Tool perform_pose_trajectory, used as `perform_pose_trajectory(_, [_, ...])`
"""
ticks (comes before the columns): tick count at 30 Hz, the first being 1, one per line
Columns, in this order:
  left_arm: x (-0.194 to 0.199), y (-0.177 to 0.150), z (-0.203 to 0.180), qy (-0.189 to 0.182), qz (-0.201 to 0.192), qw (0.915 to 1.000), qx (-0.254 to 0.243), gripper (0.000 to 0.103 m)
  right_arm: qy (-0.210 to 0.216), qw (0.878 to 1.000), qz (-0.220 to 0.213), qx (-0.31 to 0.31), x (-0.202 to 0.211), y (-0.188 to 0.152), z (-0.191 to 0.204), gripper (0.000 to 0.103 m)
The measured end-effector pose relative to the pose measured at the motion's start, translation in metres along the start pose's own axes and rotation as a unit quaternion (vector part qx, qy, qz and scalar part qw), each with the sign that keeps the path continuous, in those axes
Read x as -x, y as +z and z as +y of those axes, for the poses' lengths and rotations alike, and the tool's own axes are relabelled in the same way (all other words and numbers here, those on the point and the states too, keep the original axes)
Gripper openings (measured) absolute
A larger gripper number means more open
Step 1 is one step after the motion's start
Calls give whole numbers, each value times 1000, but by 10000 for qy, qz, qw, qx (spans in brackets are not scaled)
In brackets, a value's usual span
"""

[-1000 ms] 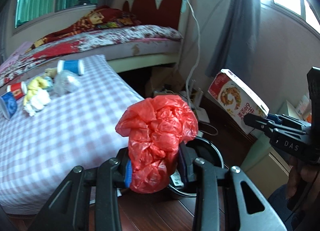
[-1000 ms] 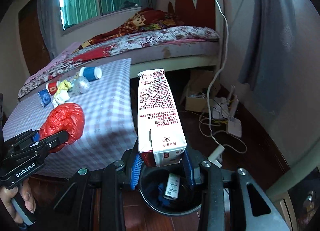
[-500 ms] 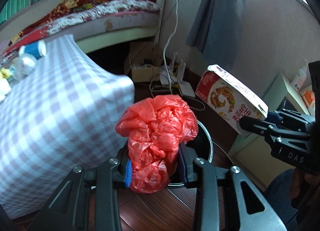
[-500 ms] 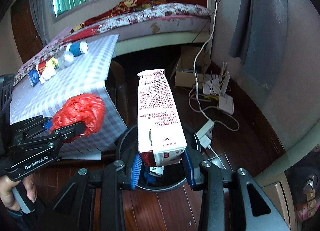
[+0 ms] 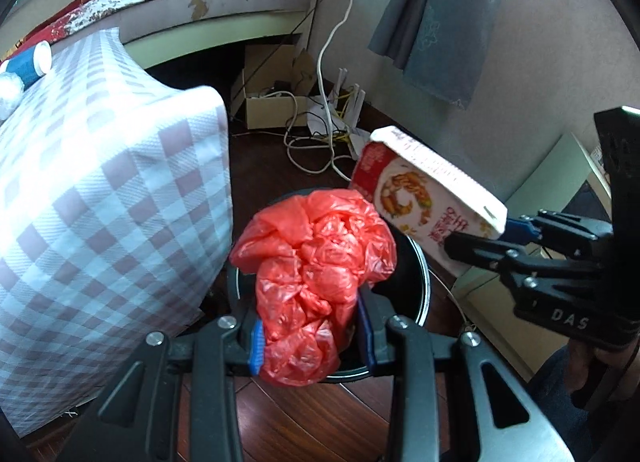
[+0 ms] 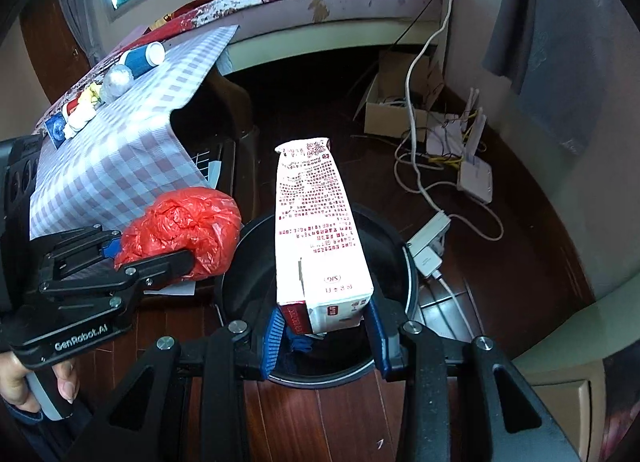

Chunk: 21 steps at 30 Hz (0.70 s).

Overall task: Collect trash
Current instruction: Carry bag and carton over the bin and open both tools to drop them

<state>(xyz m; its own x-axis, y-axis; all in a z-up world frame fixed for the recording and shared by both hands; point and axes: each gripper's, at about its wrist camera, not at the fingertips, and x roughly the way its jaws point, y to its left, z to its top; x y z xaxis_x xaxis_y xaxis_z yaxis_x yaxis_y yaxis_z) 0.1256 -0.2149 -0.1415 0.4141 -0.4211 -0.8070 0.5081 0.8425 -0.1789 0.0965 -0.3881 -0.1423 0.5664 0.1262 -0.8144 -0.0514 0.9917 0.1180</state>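
The left claw (image 5: 312, 338) is gripping a crumpled red plastic bag (image 5: 316, 278) above a round black trash bin (image 6: 400, 258) standing on the dark wooden floor. The right claw (image 6: 324, 334) is gripping a tall white-and-red paper carton (image 6: 320, 230) over the same bin. Beside them, a surface under a purple-and-white checked cloth (image 6: 132, 150) is carrying 2 blue cups and other small litter.

Left gripper (image 5: 312, 336): my jaws clamped, fingers angled downward, lower centre of its own view
Right gripper (image 6: 326, 336): my jaws clamped too, tilted downward
Left hand (image 6: 24, 386): bare fingers around the handle, lower left of the right view
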Motion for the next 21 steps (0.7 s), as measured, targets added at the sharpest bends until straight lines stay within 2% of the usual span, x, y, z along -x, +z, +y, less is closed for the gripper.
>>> perform_pose_trajectory(1, [-1, 0, -1, -76, 16, 10000, 6, 39, 22, 10000, 34, 4, -3, 1, 0, 38])
perform_pose_trajectory(2, [-6, 4, 0, -86, 37, 10000, 6, 52, 52, 10000, 82, -7, -7, 2, -1, 39])
perform_pose_trajectory(3, [-7, 4, 0, -15, 63, 10000, 8, 74, 131, 9998, 126, -47, -10, 2, -3, 39])
perform_pose_trajectory(4, [-5, 2, 1, 127, -7, 9999, 11, 83, 195, 9995, 201, -116, -14, 3, -6, 40])
perform_pose_trajectory(5, [-2, 1, 1, 268, -106, 9996, -18, 89, 39, 9994, 283, -208, -19, 3, -12, 52])
perform_pose_trajectory(6, [0, 0, 2, 390, -138, 9991, -57, 89, -136, 9990, 296, -293, -20, 2, -17, 67])
perform_pose_trajectory(12, [14, -8, 13, 796, -260, 9965, 23, 91, -355, 9981, 118, -496, -3, -1, -29, 94])
perform_pose_trajectory(17, [33, -9, 20, 918, -477, 9945, 153, 94, -547, 9976, -21, -430, 8, 4, -24, 102])
perform_pose_trajectory(21, [48, -9, 27, 1039, -634, 9922, 261, 95, -616, 9973, -139, -376, 15, 9, -15, 102])
